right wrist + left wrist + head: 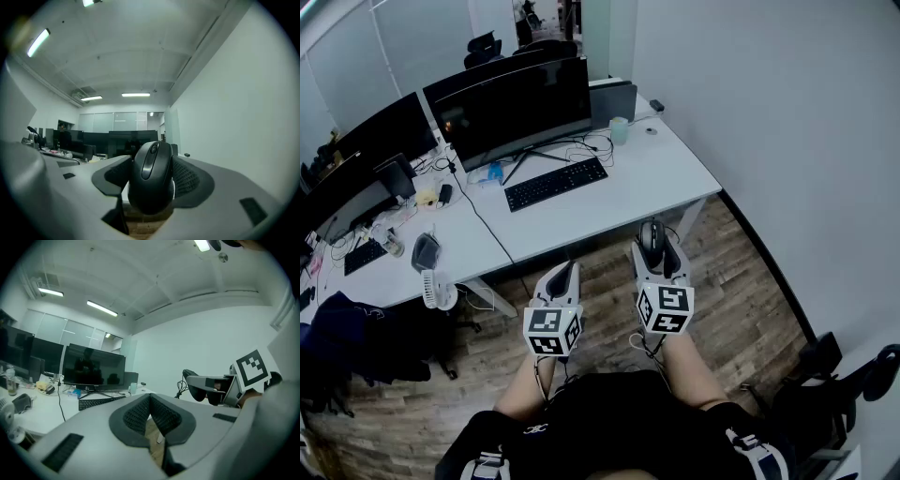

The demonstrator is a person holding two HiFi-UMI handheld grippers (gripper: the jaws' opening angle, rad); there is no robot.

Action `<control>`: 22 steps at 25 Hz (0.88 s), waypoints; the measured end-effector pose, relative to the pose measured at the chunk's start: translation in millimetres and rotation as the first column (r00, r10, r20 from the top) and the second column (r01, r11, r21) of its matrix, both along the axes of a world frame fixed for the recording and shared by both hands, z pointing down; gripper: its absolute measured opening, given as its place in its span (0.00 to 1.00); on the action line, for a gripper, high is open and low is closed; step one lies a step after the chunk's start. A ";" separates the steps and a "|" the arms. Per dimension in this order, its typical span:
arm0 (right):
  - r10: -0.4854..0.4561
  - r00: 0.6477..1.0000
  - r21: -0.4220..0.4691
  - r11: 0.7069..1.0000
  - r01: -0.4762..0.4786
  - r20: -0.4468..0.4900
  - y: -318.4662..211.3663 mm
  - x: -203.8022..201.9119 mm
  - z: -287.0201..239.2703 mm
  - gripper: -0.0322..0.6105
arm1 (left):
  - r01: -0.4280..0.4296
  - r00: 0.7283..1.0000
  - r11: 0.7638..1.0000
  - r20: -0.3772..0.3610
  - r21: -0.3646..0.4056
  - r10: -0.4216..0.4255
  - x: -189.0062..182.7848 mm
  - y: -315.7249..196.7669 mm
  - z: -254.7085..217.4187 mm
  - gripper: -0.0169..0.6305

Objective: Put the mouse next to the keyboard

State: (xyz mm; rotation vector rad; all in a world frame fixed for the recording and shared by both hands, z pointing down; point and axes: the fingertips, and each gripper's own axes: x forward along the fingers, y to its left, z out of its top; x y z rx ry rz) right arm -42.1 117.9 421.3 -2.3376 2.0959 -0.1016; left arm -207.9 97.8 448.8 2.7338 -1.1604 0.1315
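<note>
We hold the mouse (152,180) in the right gripper (652,246), whose jaws stand wide and clamp its two flanks. It hangs in the air over the wooden floor, short of the desk (661,178). The keyboard (555,183) lies up at about 11 o'clock from these jaws in the head view, its long axis running roughly from 8 to 2 o'clock. We judge the bare patch at its right-hand end, nearer 12 o'clock from the mouse, to be the spot to reach. The mouse's own long axis runs along the jaws towards 12 o'clock, with the buttons and wheel facing away from us. The left gripper (565,275) hangs at about 8 o'clock from the right one, jaws closed together on nothing, and farther from that spot. The mouse is black, rounded and smooth, with a dark wheel between its two buttons.
</note>
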 end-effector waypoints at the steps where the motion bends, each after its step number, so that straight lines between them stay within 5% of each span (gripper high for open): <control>1: -0.003 1.000 0.001 1.000 0.003 0.002 2.1 0.5 0.3 0.49 | -0.007 1.000 1.000 -0.003 -0.002 0.007 2.4 2.8 -0.1 0.05; 22: -0.053 0.998 0.018 0.998 0.053 0.035 13.0 65.7 -9.0 0.50 | -0.001 1.000 1.000 0.004 0.026 0.001 83.2 16.9 -16.6 0.05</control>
